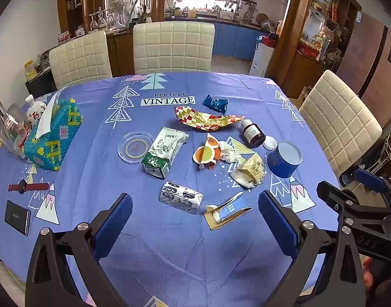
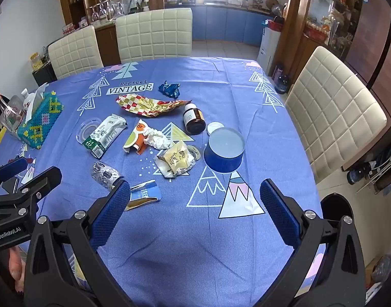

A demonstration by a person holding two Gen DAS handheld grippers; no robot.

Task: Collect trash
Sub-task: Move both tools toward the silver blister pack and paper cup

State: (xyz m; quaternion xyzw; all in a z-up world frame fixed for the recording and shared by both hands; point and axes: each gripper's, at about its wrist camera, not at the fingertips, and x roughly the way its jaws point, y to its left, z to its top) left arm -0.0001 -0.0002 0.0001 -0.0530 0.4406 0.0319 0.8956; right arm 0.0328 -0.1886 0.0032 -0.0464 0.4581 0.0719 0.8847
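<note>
My left gripper (image 1: 195, 212) and right gripper (image 2: 195, 199) – both jaws wide apart, nothing between, hovering over near table edge. Trash scattered mid-table (image 1: 169, 255): silver wrapper (image 1: 181, 199) nearest – light, crinkly, slippery, pinch at edge. Milk carton (image 1: 163, 153) crushable, grip across flat sides. Brown bottle (image 1: 253, 133) probably glass – fragile, take by body.

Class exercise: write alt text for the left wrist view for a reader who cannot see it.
The open left gripper hovers over a blue tablecloth strewn with trash: wrappers, a milk carton and an upturned paper cup.
</note>
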